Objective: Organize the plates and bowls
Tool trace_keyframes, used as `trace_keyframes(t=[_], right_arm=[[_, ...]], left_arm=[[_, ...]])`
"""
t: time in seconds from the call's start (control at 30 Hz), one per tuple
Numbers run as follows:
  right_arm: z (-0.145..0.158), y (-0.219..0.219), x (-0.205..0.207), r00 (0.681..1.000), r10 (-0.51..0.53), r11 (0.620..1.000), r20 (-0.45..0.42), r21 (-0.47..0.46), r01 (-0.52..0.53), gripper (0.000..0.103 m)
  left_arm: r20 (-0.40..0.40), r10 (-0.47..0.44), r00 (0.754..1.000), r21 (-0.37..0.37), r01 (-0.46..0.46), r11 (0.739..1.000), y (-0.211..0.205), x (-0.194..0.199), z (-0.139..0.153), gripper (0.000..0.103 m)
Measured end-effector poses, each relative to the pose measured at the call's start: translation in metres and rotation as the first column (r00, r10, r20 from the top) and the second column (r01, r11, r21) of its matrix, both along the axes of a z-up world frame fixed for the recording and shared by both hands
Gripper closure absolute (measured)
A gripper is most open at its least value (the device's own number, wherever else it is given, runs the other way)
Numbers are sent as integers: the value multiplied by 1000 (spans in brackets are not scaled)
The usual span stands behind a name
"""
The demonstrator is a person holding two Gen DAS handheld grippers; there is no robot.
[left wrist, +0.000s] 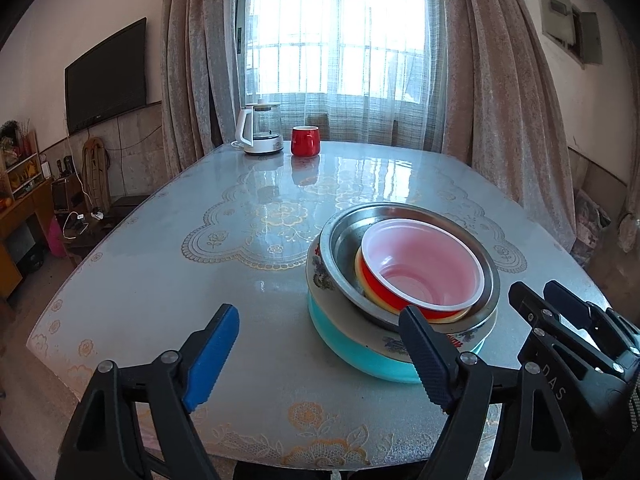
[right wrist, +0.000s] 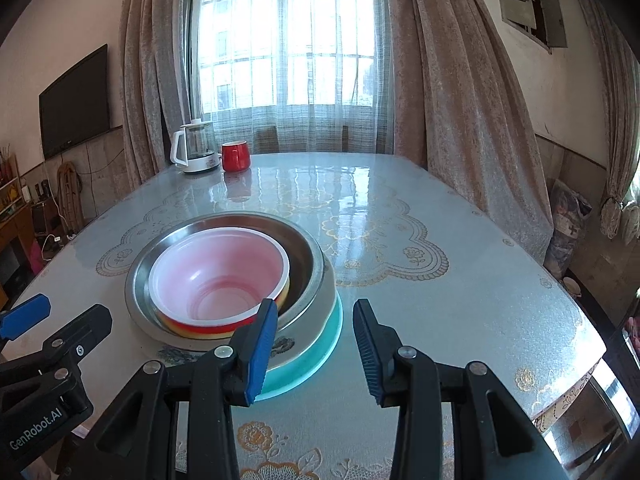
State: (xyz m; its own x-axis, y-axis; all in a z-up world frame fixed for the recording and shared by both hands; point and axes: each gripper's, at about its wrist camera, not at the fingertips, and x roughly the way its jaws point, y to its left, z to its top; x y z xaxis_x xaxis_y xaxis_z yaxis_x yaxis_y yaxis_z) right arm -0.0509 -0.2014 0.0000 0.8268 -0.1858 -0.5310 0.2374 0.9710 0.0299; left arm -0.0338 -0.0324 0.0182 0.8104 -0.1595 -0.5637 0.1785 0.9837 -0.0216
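A stack of dishes stands on the table near its front edge. A teal bowl [left wrist: 352, 356] [right wrist: 320, 356] is at the bottom, with a floral plate [left wrist: 320, 276] on it. Above that lies a steel dish [left wrist: 344, 240] [right wrist: 308, 264]. Inside the dish sits a red bowl [left wrist: 424, 268] [right wrist: 220, 276] with a white-pink interior, nested in a yellow one. My left gripper [left wrist: 318, 314] is open wide just in front of the stack and its pads touch nothing. My right gripper [right wrist: 315, 305] is open at the stack's right front rim and holds nothing. It also shows in the left wrist view [left wrist: 552, 300].
A white and glass kettle [left wrist: 260, 132] and a red mug [left wrist: 305, 141] stand at the far end of the glossy patterned table [left wrist: 180, 280]. Curtains and a window are behind them. A wall television and shelves are on the left.
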Motion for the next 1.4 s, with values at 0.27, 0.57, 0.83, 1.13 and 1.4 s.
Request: trace_keyframes(t=[0.27,0.57,0.83,1.13,1.4], right_arm=[[2,1,-1,1000,2,1000,13,-1,-2,63],[-1,5,-1,1000,17,1000,0,0,-17,63],[-1,6,-1,1000,21,1000,-2,0,-21,62],[-3,4,3,1000,21,1000,-11,10,-21,62],[-9,1,10,999,23,1000,-28,8,-23,62]], left_arm=[[8,3,1000,8,-3,1000,-4,-1,-2,17],[20,3,1000,2,-3,1000,-3,-4,-2,17],[23,6,1000,4,-6,1000,-1,-4,-2,17],[11,6,1000,4,-6,1000,-3,0,-4,17],[41,-21,999,-23,22,1000,-2,2,-4,17]])
